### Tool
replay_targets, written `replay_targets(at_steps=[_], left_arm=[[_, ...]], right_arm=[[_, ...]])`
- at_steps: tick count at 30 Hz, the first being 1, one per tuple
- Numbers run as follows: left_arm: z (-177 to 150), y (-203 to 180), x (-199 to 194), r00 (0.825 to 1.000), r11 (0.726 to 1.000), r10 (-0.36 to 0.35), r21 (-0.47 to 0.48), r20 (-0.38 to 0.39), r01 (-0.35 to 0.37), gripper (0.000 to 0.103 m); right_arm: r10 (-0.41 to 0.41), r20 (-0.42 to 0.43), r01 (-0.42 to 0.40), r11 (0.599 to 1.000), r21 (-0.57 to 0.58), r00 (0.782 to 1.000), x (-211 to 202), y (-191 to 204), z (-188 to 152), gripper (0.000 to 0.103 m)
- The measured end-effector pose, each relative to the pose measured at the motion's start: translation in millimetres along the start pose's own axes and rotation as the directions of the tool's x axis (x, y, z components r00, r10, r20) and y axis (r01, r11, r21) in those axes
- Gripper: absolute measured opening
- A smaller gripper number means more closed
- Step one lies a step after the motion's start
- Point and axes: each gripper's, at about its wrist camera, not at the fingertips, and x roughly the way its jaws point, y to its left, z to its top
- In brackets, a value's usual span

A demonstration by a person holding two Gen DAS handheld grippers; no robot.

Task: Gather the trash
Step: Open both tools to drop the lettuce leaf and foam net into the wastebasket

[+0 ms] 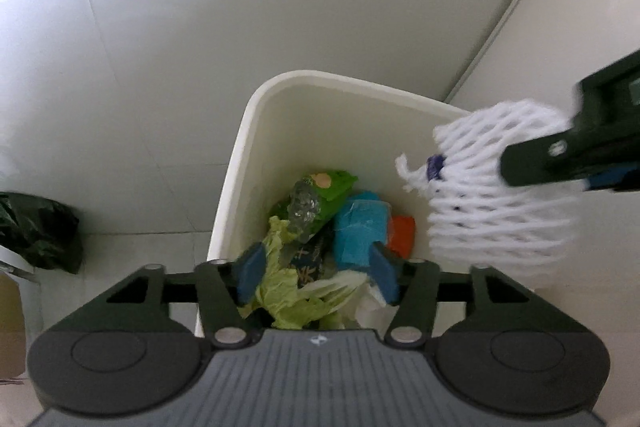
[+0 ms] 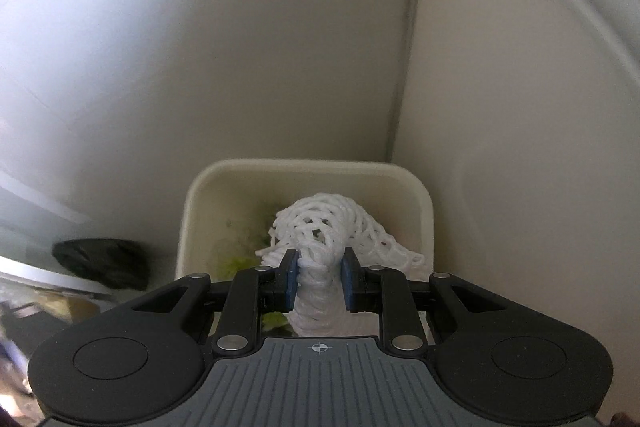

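One black bag [image 1: 38, 227] lies on the floor [image 1: 160, 67] at far left, apart from one cream bin [image 1: 280, 95]. The left gripper [image 1: 318, 273] hangs over the bin's mouth, jaws apart with nothing between them. Below it the bin holds one green packet [image 1: 334, 187], one crumpled clear bottle [image 1: 306, 211], cabbage leaves [image 1: 288, 291], one blue wrapper [image 1: 358, 231] and one orange piece [image 1: 402, 241]. At right, the right gripper [image 2: 319, 277] clamps one white foam net [image 1: 492, 195] above the bin's right rim, hiding that side.
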Motion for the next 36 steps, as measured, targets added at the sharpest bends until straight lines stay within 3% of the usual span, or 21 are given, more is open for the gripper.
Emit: replay_targets(at_steps=[8, 9, 11, 13, 25, 36], left_arm=[[-6, -3, 4, 1.000, 0.999, 0.003, 0.054, -0.020, -0.002, 0.070], [-6, -3, 4, 1.000, 0.998, 0.002, 0.056, -0.025, 0.000, 0.072], [-7, -4, 3, 0.999, 0.998, 0.004, 0.061, -0.033, -0.002, 0.074], [-9, -5, 4, 0.999, 0.997, -0.001, 0.078, -0.042, 0.005, 0.076], [-13, -8, 1, 0.998, 0.995, 0.000, 0.097, -0.059, 0.006, 0.084], [-12, 2, -24, 0.999, 0.995, -0.042, 0.086, -0.033, 0.045, 0.089]], right_arm=[[0.021, -0.067, -0.019, 0.999, 0.030, 0.998, 28, -11, 1, 0.028], [0.027, -0.077, -0.025, 0.999, 0.032, 0.997, 31, -13, 0, 0.033], [0.042, -0.092, -0.039, 0.998, 0.041, 0.995, 33, -15, 2, 0.057], [0.044, -0.087, -0.041, 0.998, 0.042, 0.995, 32, -16, 3, 0.062], [0.040, -0.087, -0.038, 0.999, 0.023, 0.995, 38, -14, 5, 0.070], [0.070, -0.063, -0.071, 0.997, -0.028, 0.996, 8, 4, 3, 0.074]])
